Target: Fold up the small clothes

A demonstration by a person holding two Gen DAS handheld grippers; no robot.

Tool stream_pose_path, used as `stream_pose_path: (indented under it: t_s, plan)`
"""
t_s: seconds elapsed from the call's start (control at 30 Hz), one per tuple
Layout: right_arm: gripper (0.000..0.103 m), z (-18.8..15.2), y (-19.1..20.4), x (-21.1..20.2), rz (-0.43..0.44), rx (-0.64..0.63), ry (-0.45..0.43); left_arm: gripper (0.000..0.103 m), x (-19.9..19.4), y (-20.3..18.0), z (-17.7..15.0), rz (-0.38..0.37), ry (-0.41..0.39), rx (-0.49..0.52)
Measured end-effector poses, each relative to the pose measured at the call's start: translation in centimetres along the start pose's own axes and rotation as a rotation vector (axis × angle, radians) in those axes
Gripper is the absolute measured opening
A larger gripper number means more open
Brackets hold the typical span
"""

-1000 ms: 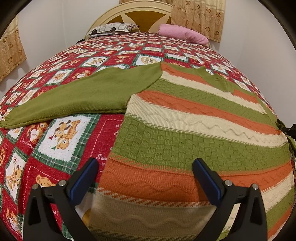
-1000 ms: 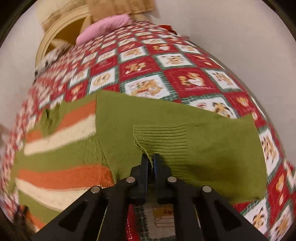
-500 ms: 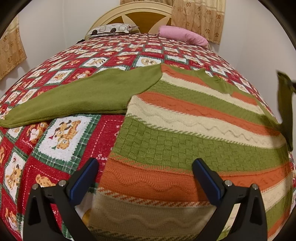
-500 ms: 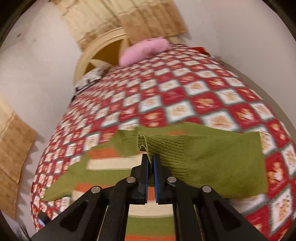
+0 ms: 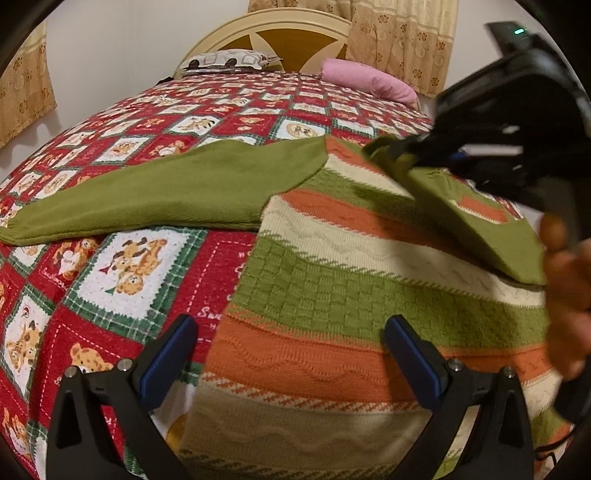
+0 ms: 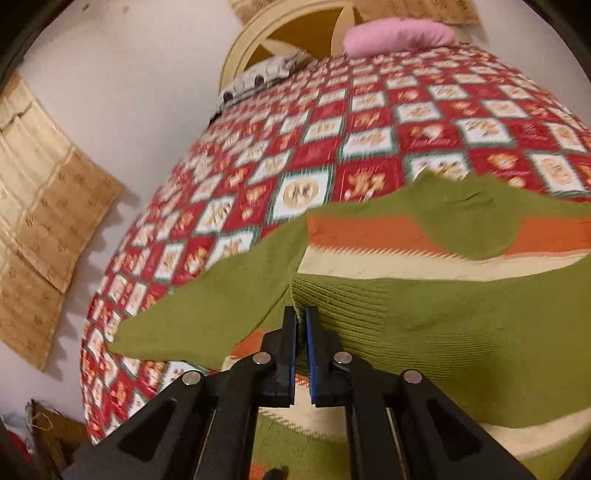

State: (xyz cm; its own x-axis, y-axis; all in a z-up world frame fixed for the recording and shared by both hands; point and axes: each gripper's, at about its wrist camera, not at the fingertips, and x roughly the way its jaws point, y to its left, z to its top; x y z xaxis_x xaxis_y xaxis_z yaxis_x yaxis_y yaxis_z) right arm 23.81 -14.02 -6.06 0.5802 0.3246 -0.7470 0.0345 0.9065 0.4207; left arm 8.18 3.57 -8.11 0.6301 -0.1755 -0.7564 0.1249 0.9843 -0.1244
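A striped knit sweater [image 5: 332, 295] in green, orange and cream lies flat on the bed, its left green sleeve [image 5: 166, 192] spread out to the left. My left gripper [image 5: 290, 354] is open and empty, low over the sweater's hem. My right gripper [image 6: 301, 321] is shut on the ribbed cuff of the right green sleeve [image 6: 424, 325] and holds it lifted over the sweater's body. The right gripper [image 5: 417, 155] with that sleeve [image 5: 472, 221] also shows at the right of the left wrist view.
The bed has a red, white and green patchwork cover [image 5: 122, 269]. A pink pillow [image 5: 369, 81] and a patterned pillow [image 5: 225, 61] lie at the headboard [image 5: 273, 29]. Walls and beige curtains [image 6: 40, 206] surround the bed.
My right gripper has carried the right sleeve up and leftward across the sweater's body, and now appears in the left wrist view. The left gripper has not moved.
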Motion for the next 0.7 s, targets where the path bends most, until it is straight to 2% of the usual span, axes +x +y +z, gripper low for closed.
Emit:
stream_pose_path:
  t_s: [0.2,0.33,0.5,0.57,0.7]
  plan:
    - [0.004,-0.3,-0.6,2.3,0.024,-0.001,0.029,0.103,0.0,0.1,0.0,-0.001,0.0,0.0]
    - [0.004,-0.3,-0.1,3.3,0.036,-0.014,0.044,0.103,0.1,0.7,0.0,0.008,0.004,-0.036]
    - [0.0,0.0,0.6,4.5,0.158,-0.04,0.095,0.103,0.1,1.1,0.1,-0.002,-0.002,-0.051]
    - [0.0,-0.2,1.4,4.7,0.167,-0.085,0.114,0.103,0.1,1.1,0.1,0.0,-0.003,-0.048]
    - [0.0,-0.3,1.8,1.1,0.108,-0.132,0.014,0.103,0.3,0.7,0.1,0.015,0.001,-0.022]
